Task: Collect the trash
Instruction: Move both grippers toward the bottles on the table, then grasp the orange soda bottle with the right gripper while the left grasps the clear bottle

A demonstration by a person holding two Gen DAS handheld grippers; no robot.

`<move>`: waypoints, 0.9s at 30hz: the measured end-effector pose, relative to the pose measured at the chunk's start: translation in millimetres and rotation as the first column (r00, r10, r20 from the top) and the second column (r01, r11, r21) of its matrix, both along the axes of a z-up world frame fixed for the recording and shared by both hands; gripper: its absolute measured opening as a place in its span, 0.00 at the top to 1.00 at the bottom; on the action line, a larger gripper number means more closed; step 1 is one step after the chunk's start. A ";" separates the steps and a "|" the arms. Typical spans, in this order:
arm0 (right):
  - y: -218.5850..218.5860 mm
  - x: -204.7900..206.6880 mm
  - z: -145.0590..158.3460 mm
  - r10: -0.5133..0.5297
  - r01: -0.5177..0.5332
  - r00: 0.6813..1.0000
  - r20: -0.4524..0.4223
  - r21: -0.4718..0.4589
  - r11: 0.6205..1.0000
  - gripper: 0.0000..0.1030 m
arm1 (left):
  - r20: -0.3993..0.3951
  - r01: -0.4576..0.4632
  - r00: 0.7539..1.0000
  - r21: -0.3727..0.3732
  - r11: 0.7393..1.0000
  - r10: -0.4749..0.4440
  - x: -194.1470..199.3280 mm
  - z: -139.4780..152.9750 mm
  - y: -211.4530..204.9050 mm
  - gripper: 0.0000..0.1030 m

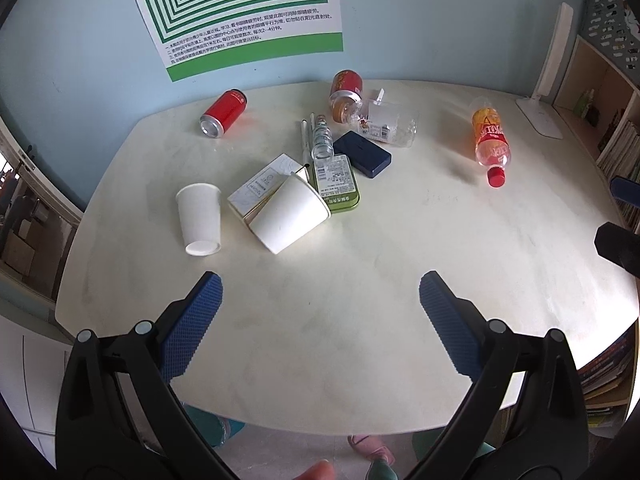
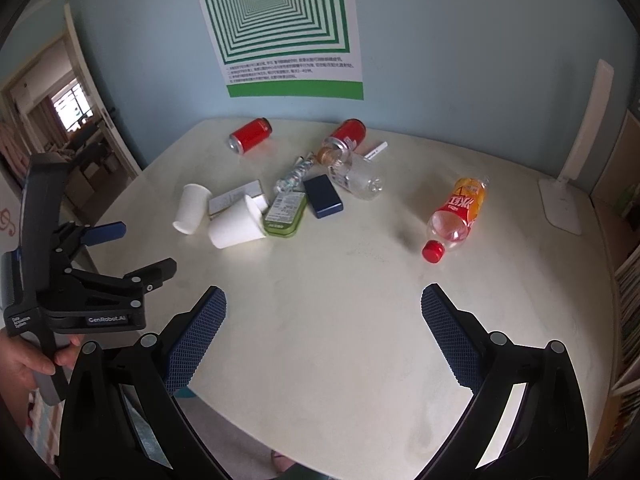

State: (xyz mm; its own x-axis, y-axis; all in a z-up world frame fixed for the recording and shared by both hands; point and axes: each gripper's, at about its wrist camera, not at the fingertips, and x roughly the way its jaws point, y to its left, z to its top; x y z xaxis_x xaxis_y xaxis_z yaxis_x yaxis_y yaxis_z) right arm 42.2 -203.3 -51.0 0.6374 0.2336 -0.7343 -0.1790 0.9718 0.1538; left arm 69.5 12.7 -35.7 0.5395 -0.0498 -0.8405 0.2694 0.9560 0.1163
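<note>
Left wrist view: left gripper (image 1: 320, 292) spread wide, empty, held over the near bare part of the table (image 1: 360, 340). Right wrist view: right gripper (image 2: 323, 300) likewise spread wide and empty, also over the near part. No trash held; no bin or bag visible in either view.

Step in hand, as judged: approach, before the first pick.

Landmark: green tin (image 1: 336, 184), in the middle of the clutter.
- Just left of the tin, touching it: tipped paper cup (image 1: 290, 218) resting on a white carton (image 1: 262, 184).
- Further left, apart: second paper cup (image 1: 199, 218), on its side.
- Behind the tin: small clear bottle (image 1: 322, 140), dark blue box (image 1: 362, 153).
- Far behind-left: red can (image 1: 224, 112). Behind: second red can (image 1: 347, 84), clear plastic container (image 1: 390, 124).
- Well right of the tin, isolated: orange drink bottle (image 1: 491, 140), lying down, red cap toward the near edge.

Next move, as judged: advance to an isolated item first, such as the second paper cup or the orange drink bottle; light grip on cups, crushable.

Open room: broad bare surface between grippers and clutter. Tight spacing around the tin; risk of knocking neighbours. Desk lamp (image 1: 548, 80) at the far right corner.
</note>
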 end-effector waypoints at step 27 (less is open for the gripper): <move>-121.9 145.9 -42.1 0.056 -0.056 0.991 -0.122 0.002 0.998 0.06 | -0.065 0.028 0.998 0.085 0.996 -0.023 113.2 -43.9 -123.6 0.06</move>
